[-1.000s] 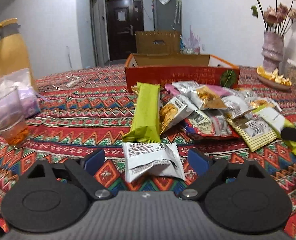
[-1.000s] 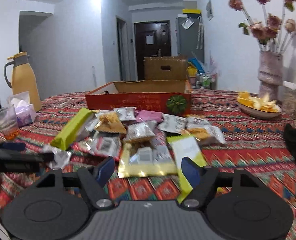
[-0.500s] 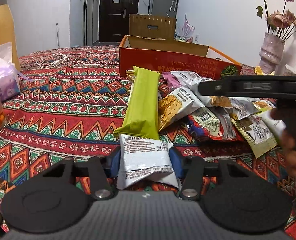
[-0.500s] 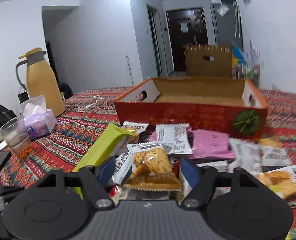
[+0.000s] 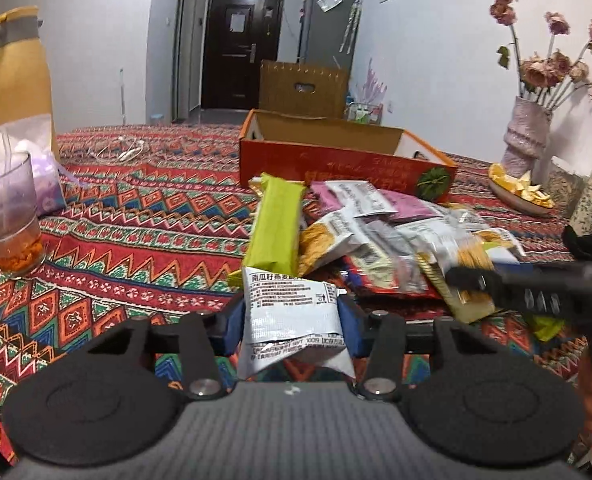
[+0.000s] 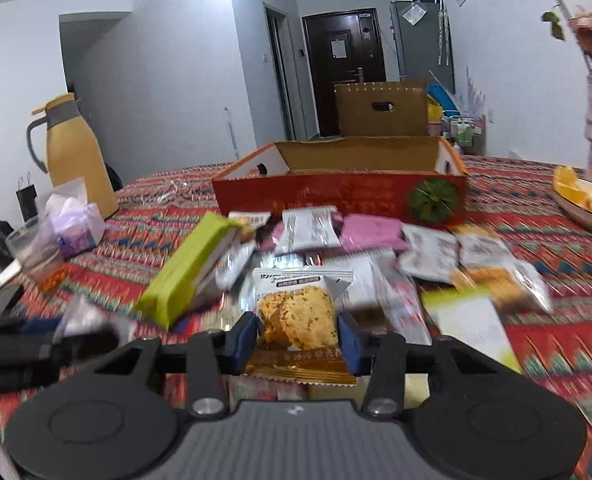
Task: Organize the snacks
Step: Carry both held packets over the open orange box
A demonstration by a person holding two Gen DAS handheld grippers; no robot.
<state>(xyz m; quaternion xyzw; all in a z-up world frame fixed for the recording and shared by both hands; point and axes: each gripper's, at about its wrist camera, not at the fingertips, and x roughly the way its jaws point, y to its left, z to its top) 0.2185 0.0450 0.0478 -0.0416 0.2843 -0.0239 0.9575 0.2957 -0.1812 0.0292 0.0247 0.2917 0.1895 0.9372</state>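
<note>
Left wrist view:
Left gripper: clamped on silver packet, raised just before snack pile.
Red box: open behind pile; contents hidden.
Glass: orange bits at bottom.

Right wrist view:
Right gripper: closed on cracker packet above desk.
Red box: visible interior bare cardboard.

The counter, covered in a zigzag-patterned cloth, carries a heap of snack packets just ahead of the fingers, an open red box beyond, and a glass far left.
</note>
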